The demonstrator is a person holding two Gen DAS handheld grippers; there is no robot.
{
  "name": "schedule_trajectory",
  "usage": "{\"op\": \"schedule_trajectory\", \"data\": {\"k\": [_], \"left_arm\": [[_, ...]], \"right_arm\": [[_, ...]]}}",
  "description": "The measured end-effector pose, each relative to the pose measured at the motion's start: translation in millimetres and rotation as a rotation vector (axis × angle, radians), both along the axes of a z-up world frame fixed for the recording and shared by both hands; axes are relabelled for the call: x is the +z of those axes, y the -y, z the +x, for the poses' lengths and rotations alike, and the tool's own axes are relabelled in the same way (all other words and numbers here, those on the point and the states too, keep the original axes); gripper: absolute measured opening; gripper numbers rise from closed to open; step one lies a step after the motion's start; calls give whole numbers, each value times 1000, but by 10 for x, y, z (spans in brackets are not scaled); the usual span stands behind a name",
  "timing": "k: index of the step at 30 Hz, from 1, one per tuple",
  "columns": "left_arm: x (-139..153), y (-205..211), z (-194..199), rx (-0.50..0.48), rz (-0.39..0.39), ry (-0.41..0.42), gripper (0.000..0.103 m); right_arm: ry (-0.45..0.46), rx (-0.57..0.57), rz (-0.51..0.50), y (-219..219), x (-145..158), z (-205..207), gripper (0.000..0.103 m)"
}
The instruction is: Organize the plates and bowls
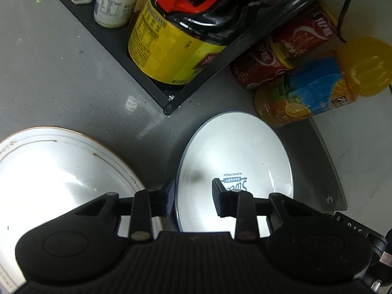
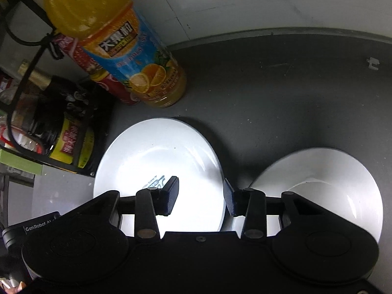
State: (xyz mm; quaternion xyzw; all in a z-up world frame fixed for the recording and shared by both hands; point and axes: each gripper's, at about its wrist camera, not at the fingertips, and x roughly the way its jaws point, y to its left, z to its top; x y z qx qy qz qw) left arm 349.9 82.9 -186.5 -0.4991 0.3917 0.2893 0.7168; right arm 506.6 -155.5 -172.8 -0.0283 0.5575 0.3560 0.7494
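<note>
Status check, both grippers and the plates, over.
Left gripper open, straddling left rim of bakery-logo plate. Right gripper open, straddling its right rim. Gold-rimmed plate and white bowl flank it; orange juice bottle behind, clear.

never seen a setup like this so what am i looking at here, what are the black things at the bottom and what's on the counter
These are two views from cameras mounted on hand-held claws, one carried in each of a person's hands; there is no robot arm. Each camera looks forward along its claw's two fingers, which is the black hardware at the bottom.

The left claw straddles the left rim of the bakery-logo plate, with a gold-rimmed plate to its left. The right claw straddles the same plate's right rim, with a white bowl on its right. Neither claw's pads look pressed on the plate yet, so nothing is held.

Also on the grey counter: an orange juice bottle, red cans, and a black rack holding a dark sauce bottle with a yellow label.
</note>
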Motion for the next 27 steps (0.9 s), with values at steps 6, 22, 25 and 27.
{"op": "schedule_trajectory", "data": {"k": [6, 22, 25, 27], "left_arm": [[-103, -67, 69, 18, -12, -13, 26], [-318, -143, 94, 50, -84, -5, 10], [-324, -150, 86, 38, -80, 3, 9], [-324, -141, 101, 28, -61, 6, 9]], "right_arm": [[2, 2, -38, -82, -130, 72, 40], [-85, 4, -52, -185, -453, 147, 27], [-84, 1, -45, -188, -451, 148, 25], [-93, -13, -39, -147, -460, 161, 18]]}}
